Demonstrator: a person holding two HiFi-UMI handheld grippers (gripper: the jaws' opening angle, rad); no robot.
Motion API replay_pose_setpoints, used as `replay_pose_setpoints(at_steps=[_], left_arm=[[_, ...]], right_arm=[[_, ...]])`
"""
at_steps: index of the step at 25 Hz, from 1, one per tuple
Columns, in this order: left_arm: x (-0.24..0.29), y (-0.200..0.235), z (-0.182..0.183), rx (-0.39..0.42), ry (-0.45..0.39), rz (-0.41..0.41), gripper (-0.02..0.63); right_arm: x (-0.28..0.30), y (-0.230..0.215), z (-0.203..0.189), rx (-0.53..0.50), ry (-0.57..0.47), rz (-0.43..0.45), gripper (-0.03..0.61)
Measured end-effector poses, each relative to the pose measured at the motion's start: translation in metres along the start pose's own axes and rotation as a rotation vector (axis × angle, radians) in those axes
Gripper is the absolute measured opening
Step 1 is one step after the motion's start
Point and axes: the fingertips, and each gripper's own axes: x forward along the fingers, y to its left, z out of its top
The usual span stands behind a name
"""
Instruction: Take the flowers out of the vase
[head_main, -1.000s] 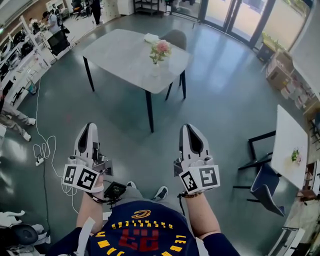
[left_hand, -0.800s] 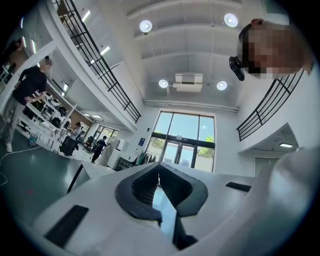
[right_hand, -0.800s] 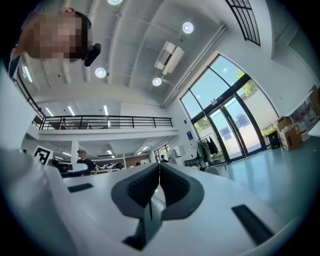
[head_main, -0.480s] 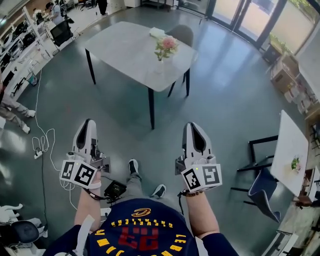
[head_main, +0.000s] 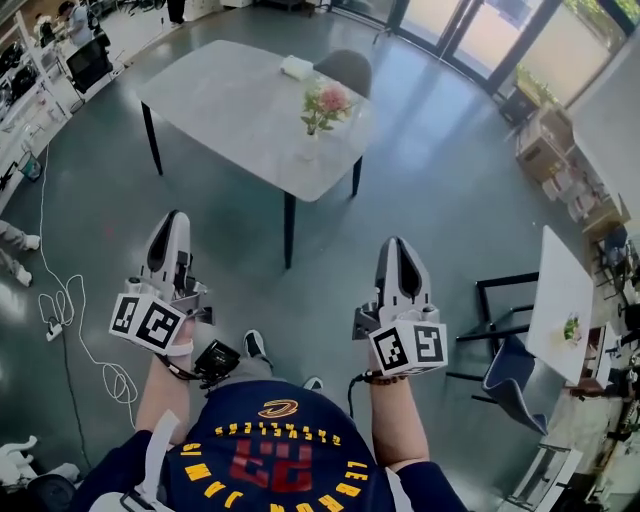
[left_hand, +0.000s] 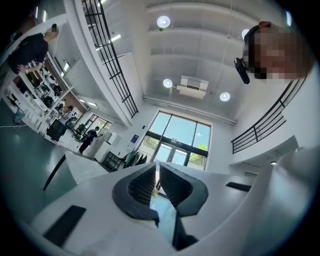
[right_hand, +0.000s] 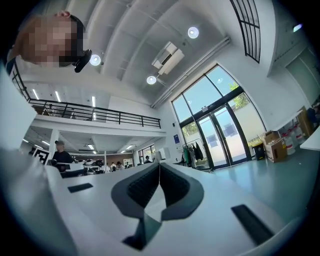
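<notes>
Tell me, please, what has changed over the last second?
The person has stepped toward the table, which now looks a little nearer; the left gripper and right gripper have come along. Nothing was gripped or released. Both stay shut and empty; the flowers stay in the vase.

We stand in a tall, open lab-like workspace: glass entrance doors (right_hand: 220, 135), a railed mezzanine (right_hand: 100, 116), round ceiling lights (left_hand: 163, 21), workstations with monitors (head_main: 85, 60) along one wall, stacked cardboard boxes (head_main: 540, 150), and a polished grey floor (head_main: 440, 230).
</notes>
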Motion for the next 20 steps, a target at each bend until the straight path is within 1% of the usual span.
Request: replay_pose_setpoints(at_steps=[5,9,16,20], left_arm=[[0.038,0.050,0.023,-0.037,-0.013,-0.040,0.005],[0.058,0.080,0.027,-0.063,-0.006,-0.042,0.005],[0.089,0.119,0.003,-0.092,0.030,-0.018,0.005],[0.109,0.125,-0.014,-0.072,0.046,-0.006,0.024]], right_arm=[[0.048,0.031,0.002,-0.037,-0.015,-0.029,0.008],[0.075,0.041,-0.005,-0.056,0.002,-0.047,0.008],[0.119,0.038,-0.037,-0.046,0.057,-0.045,0.008],[0.143,0.019,-0.057,-0.013,0.063,-0.037,0.008]])
